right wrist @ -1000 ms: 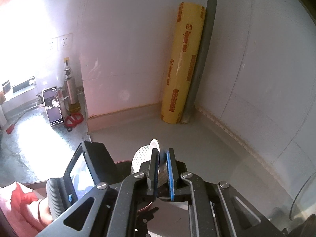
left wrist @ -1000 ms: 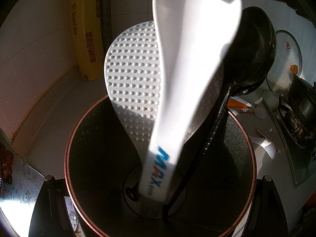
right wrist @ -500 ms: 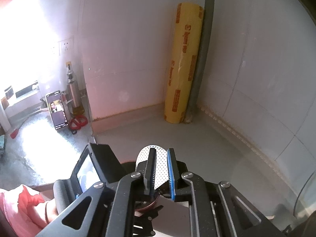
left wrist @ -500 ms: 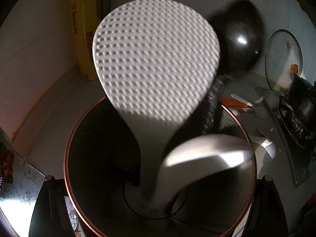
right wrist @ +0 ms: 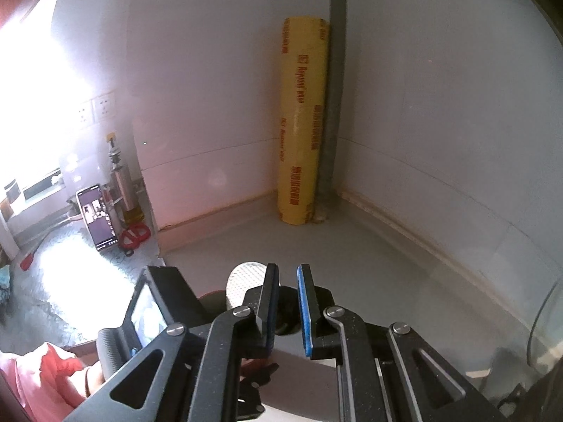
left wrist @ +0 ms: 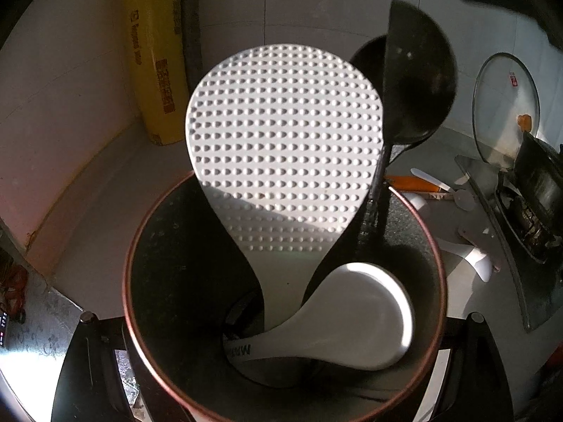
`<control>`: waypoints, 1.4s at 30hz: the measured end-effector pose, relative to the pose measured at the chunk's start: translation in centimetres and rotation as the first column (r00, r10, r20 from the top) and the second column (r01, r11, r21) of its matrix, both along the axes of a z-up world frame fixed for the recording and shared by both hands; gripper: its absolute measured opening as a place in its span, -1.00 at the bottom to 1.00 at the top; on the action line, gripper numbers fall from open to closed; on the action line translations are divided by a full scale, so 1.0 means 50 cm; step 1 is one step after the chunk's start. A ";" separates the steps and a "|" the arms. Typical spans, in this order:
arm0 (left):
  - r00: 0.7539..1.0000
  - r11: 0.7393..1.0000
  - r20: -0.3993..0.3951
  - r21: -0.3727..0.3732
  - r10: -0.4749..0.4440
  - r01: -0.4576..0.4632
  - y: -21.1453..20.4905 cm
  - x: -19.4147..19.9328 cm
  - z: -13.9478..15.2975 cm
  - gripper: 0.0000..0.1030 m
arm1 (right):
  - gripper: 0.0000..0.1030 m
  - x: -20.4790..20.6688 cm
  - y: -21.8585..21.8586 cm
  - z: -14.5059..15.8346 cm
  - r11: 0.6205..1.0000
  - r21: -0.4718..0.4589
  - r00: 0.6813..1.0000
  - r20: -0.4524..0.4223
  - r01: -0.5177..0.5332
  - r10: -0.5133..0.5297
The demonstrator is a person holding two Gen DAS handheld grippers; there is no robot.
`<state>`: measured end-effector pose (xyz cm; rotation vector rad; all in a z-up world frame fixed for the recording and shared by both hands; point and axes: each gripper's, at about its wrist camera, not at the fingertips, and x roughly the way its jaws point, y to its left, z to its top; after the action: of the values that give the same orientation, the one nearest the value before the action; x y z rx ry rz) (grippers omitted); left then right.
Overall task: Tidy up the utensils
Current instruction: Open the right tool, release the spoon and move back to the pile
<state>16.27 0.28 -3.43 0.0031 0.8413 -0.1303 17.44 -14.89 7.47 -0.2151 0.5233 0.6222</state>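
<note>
Left gripper (left wrist: 281,379): clamps the dark, copper-rimmed round holder (left wrist: 147,256).
Smooth white plastic spoon (left wrist: 355,320): lies low inside holder.
Dimpled white rice paddle (left wrist: 285,140): upright in holder.
Black ladle (left wrist: 415,81): behind paddle, in holder.
Right gripper (right wrist: 288,307): pads slightly parted, empty, above holder.

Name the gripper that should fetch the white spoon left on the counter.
Right. The right gripper is empty, jaws slightly apart, just by the utensil holder; the left gripper is clamped around that holder, steadying it.
</note>
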 end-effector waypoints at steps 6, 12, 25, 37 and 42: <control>1.000 1.000 0.004 0.000 0.007 -0.007 0.004 -0.012 0.004 0.74 | -0.14 0.016 -0.068 -0.023 0.991 0.014 0.991 -0.024 0.132 -0.132; 1.000 1.000 0.009 -0.002 0.019 -0.019 -0.021 -0.011 0.000 0.74 | 0.42 0.018 -0.133 -0.050 0.974 0.035 0.972 -0.069 0.226 -0.223; 0.999 0.999 -0.001 -0.002 0.036 -0.036 -0.020 -0.005 0.007 0.74 | 1.00 0.012 -0.250 -0.129 0.913 0.032 0.894 -0.223 0.406 -0.389; 1.000 1.000 -0.011 0.019 0.000 0.000 -0.025 0.003 0.004 0.75 | 1.00 -0.006 -0.322 -0.169 0.835 0.044 0.816 -0.246 0.548 -0.523; 1.000 1.000 0.003 0.004 -0.021 0.021 -0.025 0.004 0.000 0.93 | 1.00 -0.014 -0.336 -0.180 0.802 0.051 0.785 -0.248 0.595 -0.567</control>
<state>16.48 -0.95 -3.45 0.0156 0.8383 -0.1482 16.72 -31.69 -1.51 0.1452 0.7239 0.0633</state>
